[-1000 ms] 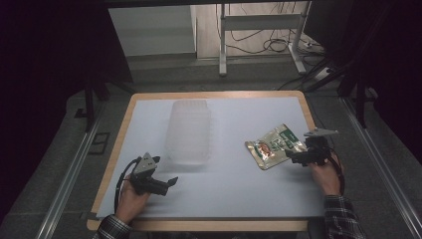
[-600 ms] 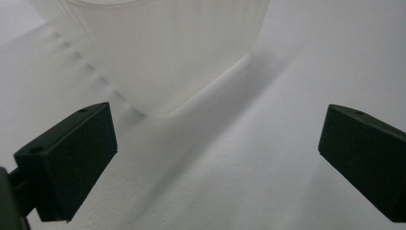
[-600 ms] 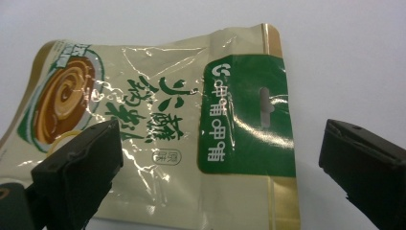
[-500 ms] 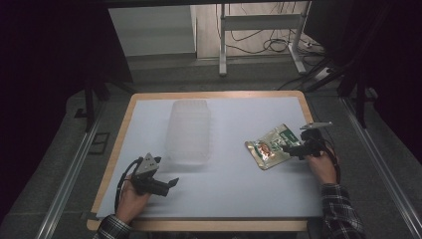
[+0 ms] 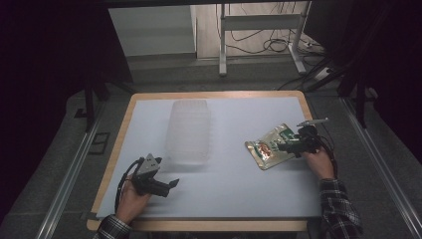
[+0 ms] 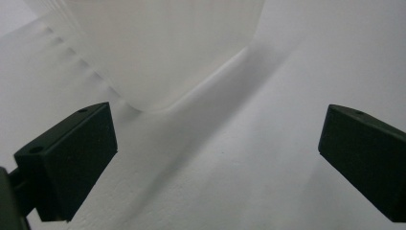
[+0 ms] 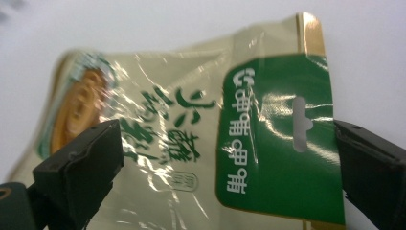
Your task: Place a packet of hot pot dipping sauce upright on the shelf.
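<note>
A glossy food pouch with a green header and gold edges lies flat on the white table at the right. My right gripper is open and sits over the pouch's right end; in the right gripper view the pouch lies between and beneath the two spread jaws. A clear plastic container stands at the table's middle left. My left gripper rests open near the front left, its jaws pointing right; the container's near corner shows ahead of it, apart from the jaws.
The white mat lies on a wood-edged table. Metal rails run along both sides of the table. A stand's legs and cables are on the floor beyond the far edge.
My right gripper has moved left and a little toward the far edge, onto the pouch's right end. The left gripper and the container have stayed put.
</note>
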Demonstrator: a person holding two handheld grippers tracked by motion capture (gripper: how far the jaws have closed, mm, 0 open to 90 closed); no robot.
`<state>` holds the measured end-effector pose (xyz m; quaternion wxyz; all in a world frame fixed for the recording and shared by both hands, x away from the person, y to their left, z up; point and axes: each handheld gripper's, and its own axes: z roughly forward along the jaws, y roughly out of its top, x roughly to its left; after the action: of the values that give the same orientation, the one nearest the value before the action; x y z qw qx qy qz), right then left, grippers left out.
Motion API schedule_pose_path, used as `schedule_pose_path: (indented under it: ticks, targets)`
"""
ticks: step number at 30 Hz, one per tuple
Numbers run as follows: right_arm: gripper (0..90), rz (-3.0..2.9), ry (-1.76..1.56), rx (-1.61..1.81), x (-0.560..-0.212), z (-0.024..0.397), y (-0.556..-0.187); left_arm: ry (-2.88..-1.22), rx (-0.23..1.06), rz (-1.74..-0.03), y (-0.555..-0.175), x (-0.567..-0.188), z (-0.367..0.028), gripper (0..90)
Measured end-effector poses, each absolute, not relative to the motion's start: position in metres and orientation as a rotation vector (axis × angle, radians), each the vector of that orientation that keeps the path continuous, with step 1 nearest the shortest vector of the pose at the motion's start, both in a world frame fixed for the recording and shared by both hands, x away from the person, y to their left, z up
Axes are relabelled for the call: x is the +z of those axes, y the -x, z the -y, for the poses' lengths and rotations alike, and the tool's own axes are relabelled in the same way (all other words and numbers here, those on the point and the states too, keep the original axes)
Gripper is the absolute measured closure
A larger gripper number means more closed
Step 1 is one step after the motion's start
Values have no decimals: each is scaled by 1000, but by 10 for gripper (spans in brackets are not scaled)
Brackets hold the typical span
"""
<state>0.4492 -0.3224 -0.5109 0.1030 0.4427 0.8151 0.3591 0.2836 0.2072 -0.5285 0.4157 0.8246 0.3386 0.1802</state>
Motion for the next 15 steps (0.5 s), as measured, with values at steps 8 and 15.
schedule_pose_path:
  ticks: [8,15]
  targets:
    - [39,-2434,-1249,1142,-496,307,-443,-2081,453,-845,-283,-529,-206,0]
    - [23,-2452,-1193,1112,-492,294,-438,-2086,452,-844,-283,-529,-205,0]
